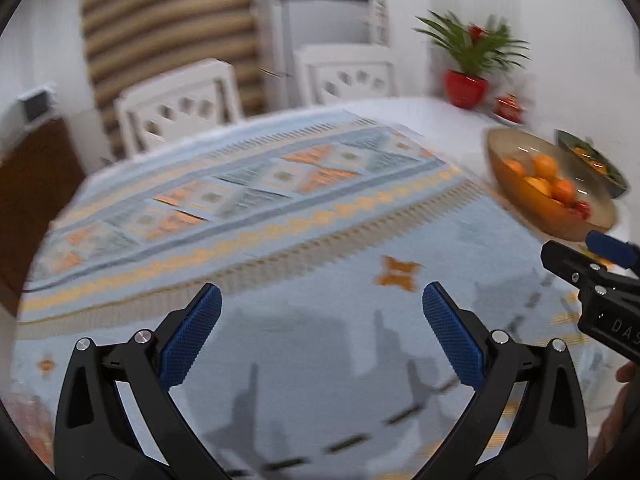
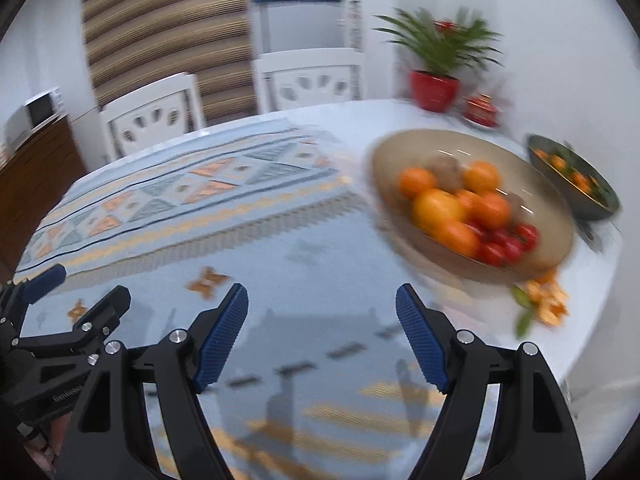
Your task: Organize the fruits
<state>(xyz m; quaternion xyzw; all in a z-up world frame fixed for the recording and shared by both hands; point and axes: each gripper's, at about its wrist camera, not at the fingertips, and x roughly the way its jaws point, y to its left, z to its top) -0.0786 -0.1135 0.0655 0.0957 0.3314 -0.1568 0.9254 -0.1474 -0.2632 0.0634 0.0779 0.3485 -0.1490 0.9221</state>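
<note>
On table (image 2: pixel 592 320), under cloth (image 2: pixel 280 240): bowl (image 2: pixel 552 240) at 2 o'clock, holding oranges (image 2: pixel 436 208) toward 11, tomatoes (image 2: pixel 504 244) toward 5. Second bowl (image 2: pixel 600 208) just beyond, at 3. Peel (image 2: pixel 548 300) beside first bowl's near rim, at 4. Plant pot (image 2: pixel 434 90) and small lidded dish (image 2: pixel 482 112) behind, at 1. Two chairs (image 2: pixel 152 116) past far edge, at 11 and 12. Cabinet (image 2: pixel 36 168) at 9, microwave (image 2: pixel 32 116) on top.
</note>
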